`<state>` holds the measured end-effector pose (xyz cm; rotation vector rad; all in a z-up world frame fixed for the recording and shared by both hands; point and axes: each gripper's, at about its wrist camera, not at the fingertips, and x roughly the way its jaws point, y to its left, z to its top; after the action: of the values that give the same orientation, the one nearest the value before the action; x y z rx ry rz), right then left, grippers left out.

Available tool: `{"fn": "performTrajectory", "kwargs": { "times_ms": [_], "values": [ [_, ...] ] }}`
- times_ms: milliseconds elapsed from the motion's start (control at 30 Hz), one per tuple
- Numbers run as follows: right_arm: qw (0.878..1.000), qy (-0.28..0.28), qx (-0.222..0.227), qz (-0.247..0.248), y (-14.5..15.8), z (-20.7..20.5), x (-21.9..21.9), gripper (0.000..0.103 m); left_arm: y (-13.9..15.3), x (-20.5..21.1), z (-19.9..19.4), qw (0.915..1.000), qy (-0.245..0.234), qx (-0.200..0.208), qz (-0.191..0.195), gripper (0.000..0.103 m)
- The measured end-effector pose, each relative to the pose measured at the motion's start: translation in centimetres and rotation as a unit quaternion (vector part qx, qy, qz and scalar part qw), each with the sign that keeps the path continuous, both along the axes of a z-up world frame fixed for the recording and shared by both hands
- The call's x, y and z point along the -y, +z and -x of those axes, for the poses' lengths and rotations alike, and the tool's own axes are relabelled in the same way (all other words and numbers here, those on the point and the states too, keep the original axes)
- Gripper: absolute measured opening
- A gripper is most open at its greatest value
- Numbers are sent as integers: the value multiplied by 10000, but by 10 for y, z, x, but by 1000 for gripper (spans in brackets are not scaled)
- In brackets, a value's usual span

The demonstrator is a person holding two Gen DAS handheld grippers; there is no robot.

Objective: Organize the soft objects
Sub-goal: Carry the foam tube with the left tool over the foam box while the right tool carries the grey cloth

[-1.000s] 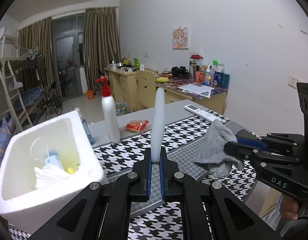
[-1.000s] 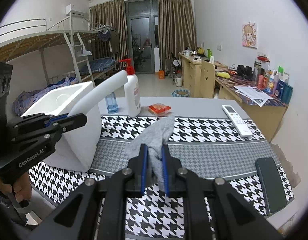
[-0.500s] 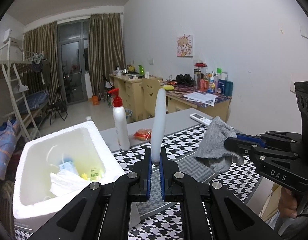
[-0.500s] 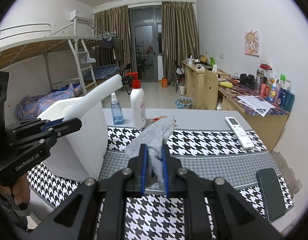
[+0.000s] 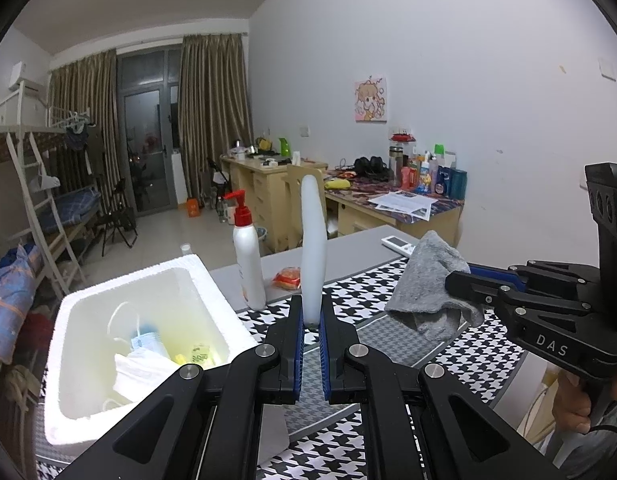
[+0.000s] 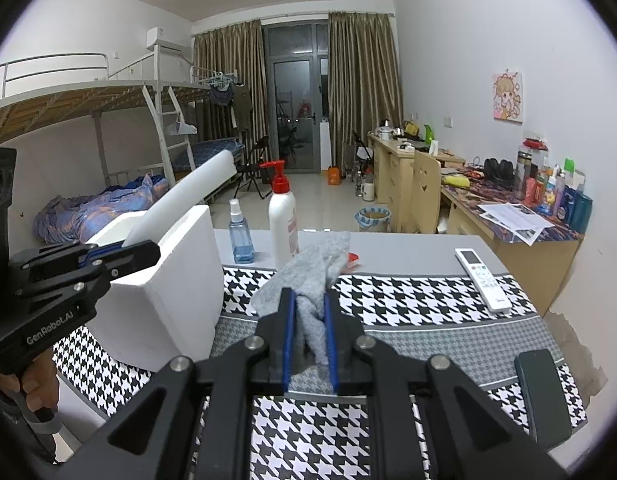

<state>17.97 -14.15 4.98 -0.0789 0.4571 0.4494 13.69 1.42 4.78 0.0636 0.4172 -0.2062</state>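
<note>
Fuzzy grey knitted cloth [image 6: 308, 276], grainy white foam box [image 5: 212, 292], smooth matt white foam lid [image 5: 313, 248], glossy plastic pump bottle [image 6: 283, 228]

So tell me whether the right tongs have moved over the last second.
Yes. The right tongs rose: the remote now sits lower in their view.

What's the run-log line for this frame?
left gripper: shut on foam lid | right gripper: shut on gray cloth | foam box: open, masks inside | both held above table
</note>
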Motion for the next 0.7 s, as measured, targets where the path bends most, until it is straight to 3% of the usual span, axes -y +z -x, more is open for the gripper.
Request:
{"fn": "performTrajectory", "kwargs": {
  "times_ms": [700],
  "values": [
    [9992, 317, 232, -60, 15, -2, -16, 17, 13, -11, 4, 9994, 256, 213, -77, 7]
  ]
}}
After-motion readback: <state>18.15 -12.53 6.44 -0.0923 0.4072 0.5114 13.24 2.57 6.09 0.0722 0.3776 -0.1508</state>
